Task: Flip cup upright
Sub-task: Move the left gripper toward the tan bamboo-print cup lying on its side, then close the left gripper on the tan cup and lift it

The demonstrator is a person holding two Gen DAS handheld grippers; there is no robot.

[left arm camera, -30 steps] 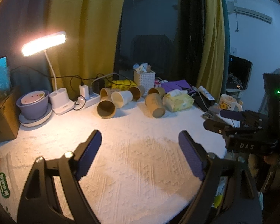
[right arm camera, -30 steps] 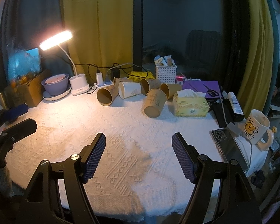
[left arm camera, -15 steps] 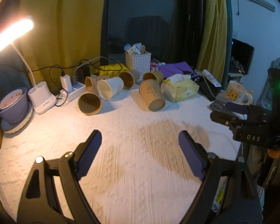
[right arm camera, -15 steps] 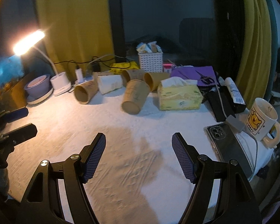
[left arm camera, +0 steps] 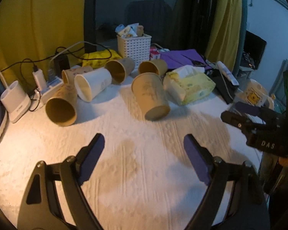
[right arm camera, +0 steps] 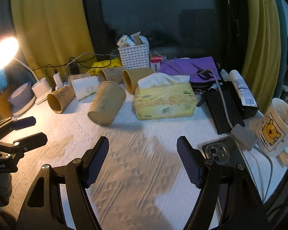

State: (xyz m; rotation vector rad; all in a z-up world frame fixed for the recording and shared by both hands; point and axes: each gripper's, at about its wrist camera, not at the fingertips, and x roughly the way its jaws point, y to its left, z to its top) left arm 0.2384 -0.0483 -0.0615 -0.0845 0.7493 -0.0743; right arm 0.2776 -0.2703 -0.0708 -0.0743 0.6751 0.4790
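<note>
Left wrist view: the left gripper [left arm camera: 142,147] hangs over the white tablecloth [left arm camera: 144,172], fingers spread wide, nothing between them.
Right wrist view: the right gripper [right arm camera: 143,153] is likewise spread and empty; in the left view it shows side-on, so there I cannot tell its opening.
Cup location: the nearest brown cup [left arm camera: 150,97] lies on its side, closed base toward the cameras, mouth pointing back, touching or almost touching the tissue pack [right arm camera: 164,99]. It is well ahead of both tools.
Other cups: another brown cup [left arm camera: 61,107] lies to the left with its mouth facing forward; a white cup [left arm camera: 92,85] and three or so more brown ones lie behind, crowded together.
Task status: by my reading, no cup stands upright yet; this looks like the approach.
Risk, rolling: a tapered paper cup on its side would likely roll in an arc if nudged by one finger first.
Risk, crushing: thin paper walls may buckle if squeezed hard near the open rim.
Risk, neighbours: the tissue pack sits tight on the cup's right, so a finger could snag it; cups behind could be knocked.
Risk, cloth: the embossed cloth may bunch and tip a freshly stood cup.
Materials: cups are matte paper with faint printed drawings; the cloth is textured with raised patterns; finger pads [right arm camera: 97,161] are ribbed dark blue; the mug [right arm camera: 276,126] looks glazed ceramic.
</note>
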